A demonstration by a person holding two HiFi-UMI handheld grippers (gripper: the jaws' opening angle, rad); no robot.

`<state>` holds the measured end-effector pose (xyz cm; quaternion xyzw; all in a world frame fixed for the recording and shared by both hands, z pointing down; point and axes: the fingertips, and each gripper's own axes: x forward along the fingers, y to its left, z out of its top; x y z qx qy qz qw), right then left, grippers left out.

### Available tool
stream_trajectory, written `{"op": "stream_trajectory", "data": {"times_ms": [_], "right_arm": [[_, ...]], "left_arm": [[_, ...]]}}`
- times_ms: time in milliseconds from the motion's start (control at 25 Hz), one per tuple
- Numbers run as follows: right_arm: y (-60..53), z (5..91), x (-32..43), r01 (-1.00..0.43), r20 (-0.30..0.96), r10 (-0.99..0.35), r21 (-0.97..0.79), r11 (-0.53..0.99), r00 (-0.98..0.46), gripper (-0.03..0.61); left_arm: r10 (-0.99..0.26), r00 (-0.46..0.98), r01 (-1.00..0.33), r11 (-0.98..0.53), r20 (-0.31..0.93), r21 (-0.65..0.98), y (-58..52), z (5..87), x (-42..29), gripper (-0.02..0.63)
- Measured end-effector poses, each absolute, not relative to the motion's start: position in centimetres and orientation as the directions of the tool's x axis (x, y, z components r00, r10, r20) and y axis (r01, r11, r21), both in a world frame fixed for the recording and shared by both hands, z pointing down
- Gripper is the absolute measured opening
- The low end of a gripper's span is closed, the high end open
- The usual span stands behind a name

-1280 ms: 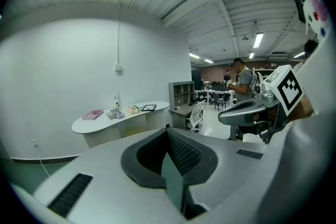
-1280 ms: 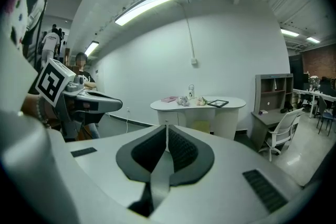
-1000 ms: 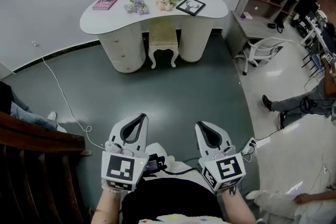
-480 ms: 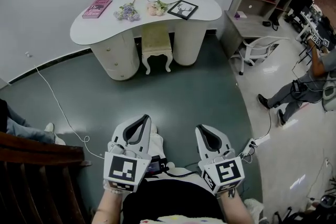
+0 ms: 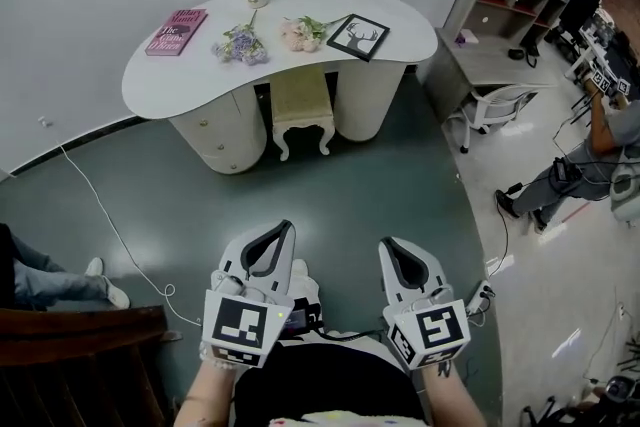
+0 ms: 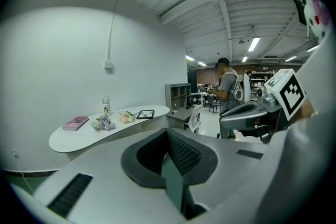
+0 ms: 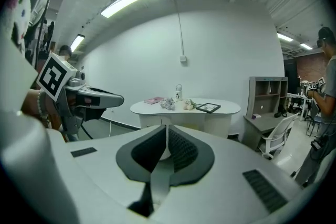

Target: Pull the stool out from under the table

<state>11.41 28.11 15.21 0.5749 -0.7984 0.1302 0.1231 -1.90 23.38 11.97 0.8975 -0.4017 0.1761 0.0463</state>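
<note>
A wide stretch of grey-green floor (image 5: 380, 185) is recorded between the person and the white kidney-shaped counter (image 5: 405, 40). Compared with a second ago, the counter is seen larger and nearer in the head view, with less floor left ahead, so an approach is judged to be under way.

The stool (image 5: 300, 103) is found tucked into the recess under the counter's middle. Only its cushioned seat and front legs are showing, and its place under the counter is unchanged. No part of the pull itself is judged done.

The left gripper (image 5: 282, 228) and right gripper (image 5: 390, 243) are carried side by side, low in the head view and well apart from the stool. In the gripper views both pairs of jaws are seen pressed together with nothing between them. An opening of the jaws is judged necessary before the stool can be gripped.

On the counter top a pink book (image 5: 176, 30), a framed picture (image 5: 358, 36) and small flower bunches (image 5: 238, 44) are noted, untouched.
</note>
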Motion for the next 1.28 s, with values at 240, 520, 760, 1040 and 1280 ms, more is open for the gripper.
{"op": "stream_trajectory", "data": {"times_ms": [240, 520, 760, 1040, 1280], "right_arm": [[20.4, 15.0, 9.3, -0.953, 0.361, -0.883, -0.070, 0.294, -0.299, 0.040], [13.4, 14.7, 7.2, -0.957, 0.370, -0.884, -0.051, 0.287, -0.285, 0.040], [11.2, 15.0, 6.1, -0.965, 0.391, -0.883, -0.053, 0.258, -0.258, 0.040], [10.4, 14.9, 5.8, -0.966, 0.387, -0.888, -0.033, 0.258, -0.250, 0.040], [9.9, 15.1, 5.6, -0.965, 0.401, -0.881, -0.032, 0.259, -0.250, 0.040]], "left_arm": [[-0.688, 0.629, -0.722, -0.690, 0.361, -0.058, 15.6, 11.7, -3.7, 0.015], [-0.674, 0.646, -0.712, -0.702, 0.359, -0.036, 8.6, 12.2, -6.0, 0.015], [-0.662, 0.665, -0.696, -0.717, 0.346, -0.031, 5.6, 11.9, -6.8, 0.015], [-0.674, 0.657, -0.708, -0.706, 0.338, -0.030, 5.0, 12.0, -7.9, 0.015], [-0.686, 0.635, -0.728, -0.685, 0.355, -0.020, 5.0, 12.6, -9.3, 0.015]]}}
